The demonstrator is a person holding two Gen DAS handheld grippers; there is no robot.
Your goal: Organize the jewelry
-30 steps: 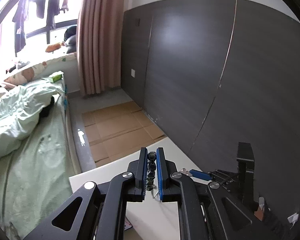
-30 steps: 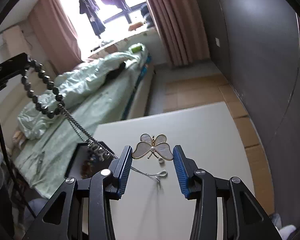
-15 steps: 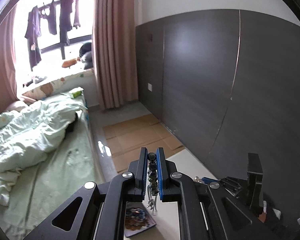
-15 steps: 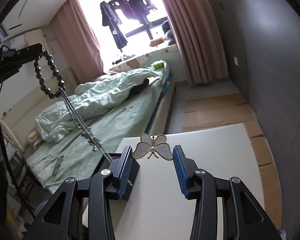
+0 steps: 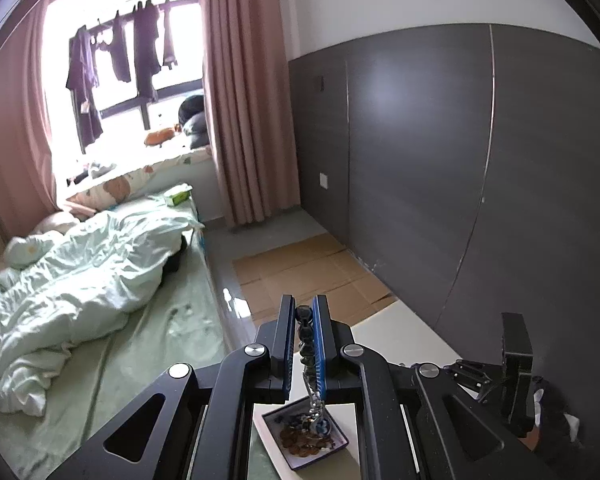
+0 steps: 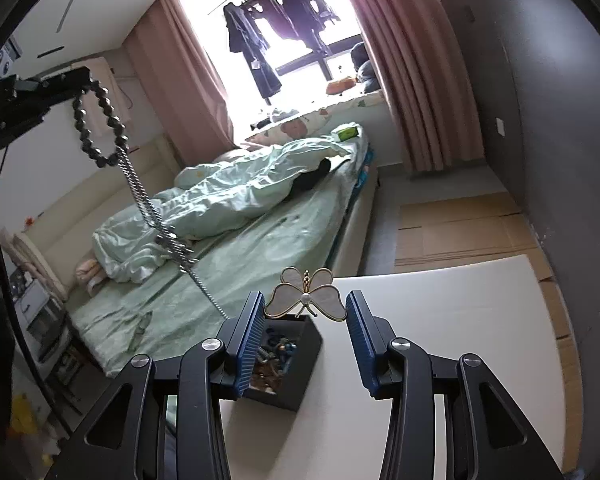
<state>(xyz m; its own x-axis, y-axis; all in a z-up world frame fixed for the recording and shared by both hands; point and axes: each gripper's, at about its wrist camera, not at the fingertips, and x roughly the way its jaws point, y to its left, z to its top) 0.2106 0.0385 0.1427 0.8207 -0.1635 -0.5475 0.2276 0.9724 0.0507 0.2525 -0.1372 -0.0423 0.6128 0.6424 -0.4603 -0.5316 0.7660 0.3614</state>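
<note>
My left gripper is shut on a dark beaded necklace whose silver chain hangs down over a dark jewelry box filled with pieces. In the right wrist view the left gripper holds the bead loop high at the left, and the chain trails down toward the box. My right gripper holds a gold butterfly brooch between its blue pads, above the box's far edge.
The box stands near the left edge of a white table. A bed with a pale green duvet lies beyond. A dark wall panel is on the right, cardboard sheets on the floor.
Both grippers have risen and tilted up. The necklace lifted off the table, its chain now hanging over the box. The brooch stays in the right gripper, now above the box.
</note>
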